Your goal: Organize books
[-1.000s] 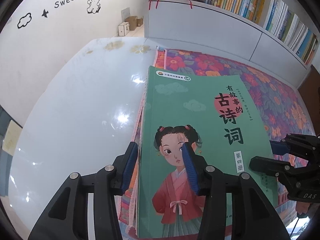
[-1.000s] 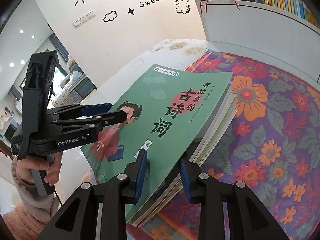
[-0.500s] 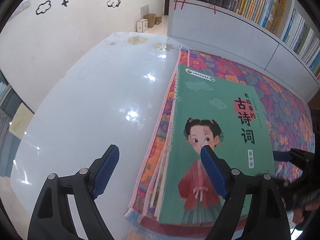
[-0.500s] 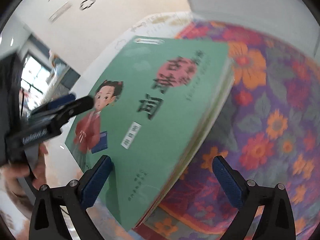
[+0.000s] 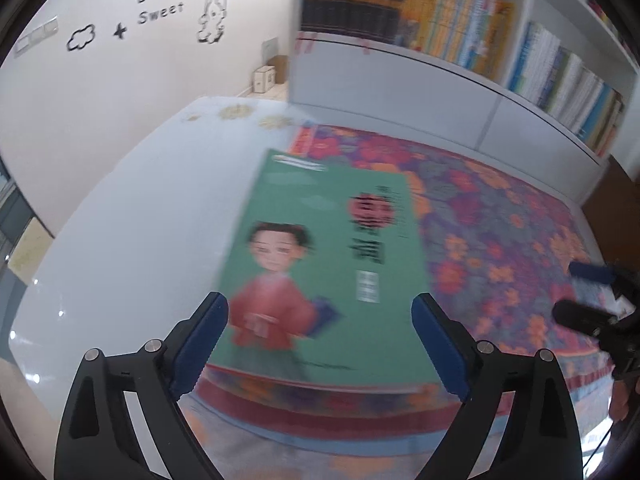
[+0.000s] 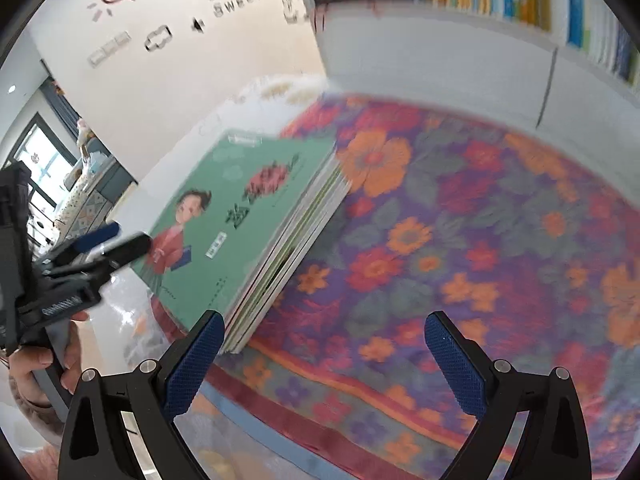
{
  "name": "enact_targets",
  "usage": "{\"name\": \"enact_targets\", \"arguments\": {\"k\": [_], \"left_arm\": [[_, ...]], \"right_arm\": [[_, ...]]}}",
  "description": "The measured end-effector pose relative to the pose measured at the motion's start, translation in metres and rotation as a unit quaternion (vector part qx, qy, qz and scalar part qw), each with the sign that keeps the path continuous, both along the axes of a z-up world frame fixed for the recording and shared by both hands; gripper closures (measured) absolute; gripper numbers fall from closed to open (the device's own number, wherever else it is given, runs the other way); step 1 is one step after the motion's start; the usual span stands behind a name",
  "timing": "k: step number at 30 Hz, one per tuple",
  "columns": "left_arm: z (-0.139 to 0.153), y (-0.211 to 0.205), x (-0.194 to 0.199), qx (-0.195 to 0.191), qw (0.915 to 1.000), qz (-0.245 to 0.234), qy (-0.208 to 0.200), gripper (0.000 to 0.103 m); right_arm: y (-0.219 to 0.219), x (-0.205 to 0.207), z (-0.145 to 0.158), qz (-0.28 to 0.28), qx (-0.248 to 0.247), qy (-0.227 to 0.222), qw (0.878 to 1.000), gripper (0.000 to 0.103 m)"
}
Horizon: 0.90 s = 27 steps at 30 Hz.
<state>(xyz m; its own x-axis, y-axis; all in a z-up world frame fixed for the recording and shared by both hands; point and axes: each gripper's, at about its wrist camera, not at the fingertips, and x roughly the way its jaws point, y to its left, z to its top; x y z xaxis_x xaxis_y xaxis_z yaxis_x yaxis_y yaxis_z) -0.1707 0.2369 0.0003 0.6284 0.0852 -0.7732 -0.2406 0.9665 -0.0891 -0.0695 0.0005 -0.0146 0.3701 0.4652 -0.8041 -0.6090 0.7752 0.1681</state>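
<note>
Both grippers have just let go — the left gripper and right gripper stand wide, empty, jaws just opened; the squared book stack rests on the floral cloth's left edge — tidying looks done

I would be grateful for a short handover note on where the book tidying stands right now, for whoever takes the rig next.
Left tool: open, holding nothing; its jaws have just been opening off the stack.
Right tool: open, holding nothing; it too has just let go.
Stack of books, green-covered book on top: lying flat on the floral cloth, at its edge next to the bare white tabletop.
Done: books gathered into one fairly squared pile and released.
Left: no other loose books are in view; the bookshelf behind is already full of books.
</note>
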Motion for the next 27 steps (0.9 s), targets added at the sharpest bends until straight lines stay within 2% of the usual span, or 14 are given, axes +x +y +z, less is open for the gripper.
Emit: {"name": "enact_targets", "arguments": {"k": [2, 4, 8, 12, 19, 27], "left_arm": [[0.004, -0.019, -0.003, 0.008, 0.9999, -0.011, -0.006, 0.01], [0.007, -0.04, -0.009, 0.021, 0.9995, -0.019, -0.012, 0.006], [0.007, -0.076, -0.018, 0.029, 0.9989, -0.031, -0.019, 0.004], [0.005, -0.103, -0.029, 0.03, 0.9982, -0.047, -0.021, 0.004], [-0.003, -0.14, -0.039, 0.041, 0.9957, -0.081, -0.021, 0.004], [-0.011, -0.158, -0.041, 0.051, 0.9931, -0.103, -0.019, 0.004]], "right_arm": [[-0.018, -0.018, 0.02, -0.005, -0.004, -0.055, 0.998, 0.003], [-0.029, -0.029, 0.031, -0.005, -0.004, -0.085, 0.996, 0.003], [-0.049, -0.059, 0.041, -0.009, -0.007, -0.124, 0.992, 0.003], [-0.069, -0.081, 0.039, -0.05, -0.021, -0.158, 0.986, 0.003], [-0.108, -0.101, 0.024, -0.116, 0.037, -0.131, 0.984, 0.003], [-0.101, -0.11, 0.002, -0.127, -0.011, -0.126, 0.984, 0.003]]}}
